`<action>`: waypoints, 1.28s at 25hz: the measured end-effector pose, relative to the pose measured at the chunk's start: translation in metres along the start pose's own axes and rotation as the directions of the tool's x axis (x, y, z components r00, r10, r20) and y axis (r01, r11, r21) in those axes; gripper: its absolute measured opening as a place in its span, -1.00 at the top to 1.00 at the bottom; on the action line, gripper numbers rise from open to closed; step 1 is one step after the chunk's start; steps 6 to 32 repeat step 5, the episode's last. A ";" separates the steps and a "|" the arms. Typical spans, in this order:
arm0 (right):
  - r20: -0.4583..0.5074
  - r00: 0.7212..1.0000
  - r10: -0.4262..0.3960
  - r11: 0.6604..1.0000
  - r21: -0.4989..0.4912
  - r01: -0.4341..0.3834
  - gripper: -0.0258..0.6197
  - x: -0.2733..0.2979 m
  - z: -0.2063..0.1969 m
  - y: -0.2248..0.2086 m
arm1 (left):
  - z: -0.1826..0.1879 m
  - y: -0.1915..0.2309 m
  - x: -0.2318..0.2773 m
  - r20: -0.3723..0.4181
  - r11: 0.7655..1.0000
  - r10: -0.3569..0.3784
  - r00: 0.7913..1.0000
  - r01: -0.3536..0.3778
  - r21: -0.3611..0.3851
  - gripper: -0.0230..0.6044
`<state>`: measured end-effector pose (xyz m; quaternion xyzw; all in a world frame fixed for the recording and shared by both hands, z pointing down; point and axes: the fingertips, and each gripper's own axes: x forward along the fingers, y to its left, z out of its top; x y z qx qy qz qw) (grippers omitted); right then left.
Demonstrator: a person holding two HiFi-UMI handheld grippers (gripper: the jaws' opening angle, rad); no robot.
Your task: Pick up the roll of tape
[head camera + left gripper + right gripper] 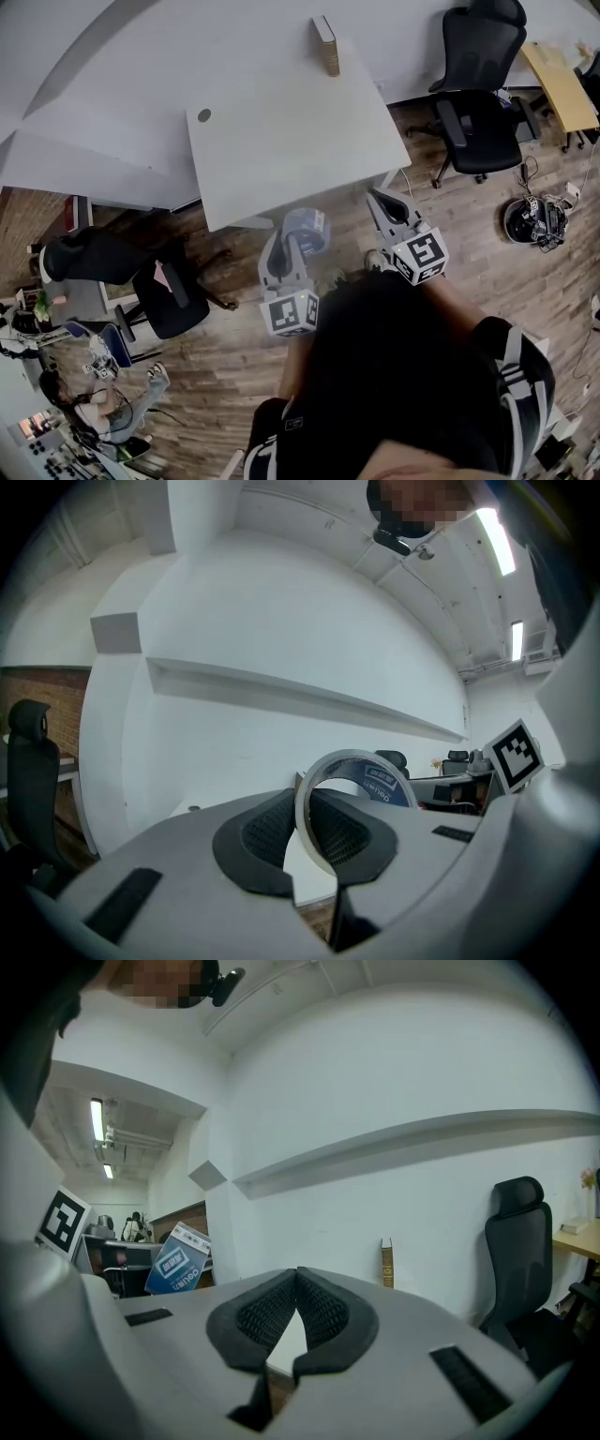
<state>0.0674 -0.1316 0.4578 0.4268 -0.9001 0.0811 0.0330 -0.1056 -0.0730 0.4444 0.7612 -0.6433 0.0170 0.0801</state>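
The roll of tape (307,228), a pale ring with a blue printed core, stands on edge between the pads of my left gripper (294,240). That gripper is shut on it, just off the near edge of the white table (281,131). In the left gripper view the tape (375,782) rises above the dark pads of the left gripper (311,834). My right gripper (378,198) hovers to the right at the table's near corner, shut with its pads meeting and nothing between them. In the right gripper view the right gripper (296,1302) is level, and the tape's blue label (178,1262) shows at the left.
A book (325,44) stands upright at the table's far edge, also visible as the book (386,1262). A black office chair (478,103) and a wooden desk (560,84) are at the right. Another dark chair (164,291) and a seated person (122,403) are at the left on the wood floor.
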 end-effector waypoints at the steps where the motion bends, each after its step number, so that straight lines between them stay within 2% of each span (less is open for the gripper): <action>1: 0.001 1.000 0.000 1.000 0.001 0.000 0.88 0.000 0.000 0.000 | 0.000 0.000 0.000 0.002 1.000 -0.001 1.000 0.001 -0.002 0.71; 32: 0.004 1.000 0.001 1.000 0.002 -0.001 0.88 0.002 0.002 0.000 | 0.002 -0.001 0.002 0.006 1.000 -0.003 1.000 0.003 -0.003 0.71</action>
